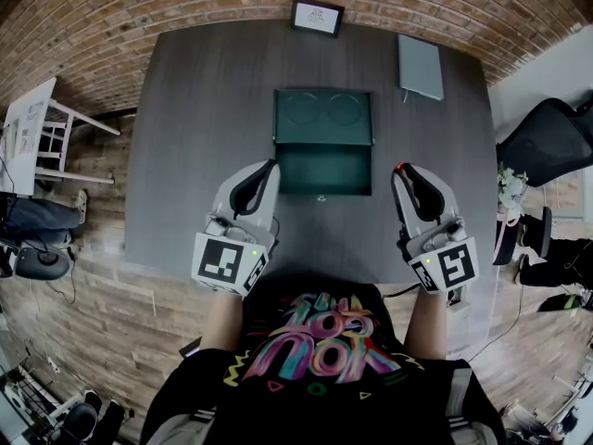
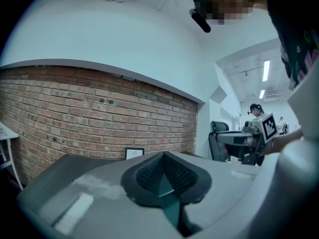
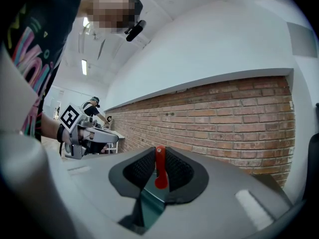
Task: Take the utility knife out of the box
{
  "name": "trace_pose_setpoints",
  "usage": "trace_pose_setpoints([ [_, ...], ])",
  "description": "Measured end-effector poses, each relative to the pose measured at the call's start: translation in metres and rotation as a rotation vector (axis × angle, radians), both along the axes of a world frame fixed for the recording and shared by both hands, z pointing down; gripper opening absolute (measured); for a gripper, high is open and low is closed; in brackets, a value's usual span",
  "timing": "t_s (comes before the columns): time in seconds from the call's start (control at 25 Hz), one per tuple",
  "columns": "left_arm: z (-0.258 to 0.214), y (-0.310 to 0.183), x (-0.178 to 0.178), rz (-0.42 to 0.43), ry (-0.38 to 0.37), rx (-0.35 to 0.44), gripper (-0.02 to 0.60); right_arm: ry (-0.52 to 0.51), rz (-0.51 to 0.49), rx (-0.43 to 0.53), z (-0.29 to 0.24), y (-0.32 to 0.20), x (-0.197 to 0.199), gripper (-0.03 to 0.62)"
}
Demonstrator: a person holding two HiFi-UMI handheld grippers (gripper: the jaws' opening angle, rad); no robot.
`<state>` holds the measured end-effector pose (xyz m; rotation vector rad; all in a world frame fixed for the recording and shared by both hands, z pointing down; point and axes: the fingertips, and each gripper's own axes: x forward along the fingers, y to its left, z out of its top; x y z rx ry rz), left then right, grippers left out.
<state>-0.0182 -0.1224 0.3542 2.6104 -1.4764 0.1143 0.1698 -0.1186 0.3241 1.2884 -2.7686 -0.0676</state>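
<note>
- Because the right gripper (image 3: 158, 156) is clamped on the red utility knife (image 3: 160, 169), it sits lower right, clear of the open green box (image 1: 323, 170) at centre.
- Left gripper (image 2: 164, 157) clenched, empty; seemingly unneeded.

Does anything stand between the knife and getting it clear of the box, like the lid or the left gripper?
Nothing visible does. The right gripper is shut on the utility knife, right of the open box, clear of it. The lid lies open on the far side; the left gripper, shut and empty, is left of the box.
</note>
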Motion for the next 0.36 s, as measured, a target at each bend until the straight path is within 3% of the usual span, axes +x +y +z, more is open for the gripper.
trace_pose_setpoints([
  [0.36,0.0029,0.0005,-0.0014,-0.003,0.002,-0.005,0.0,0.003,-0.002,-0.011,0.0053,0.003,-0.0037,0.058],
])
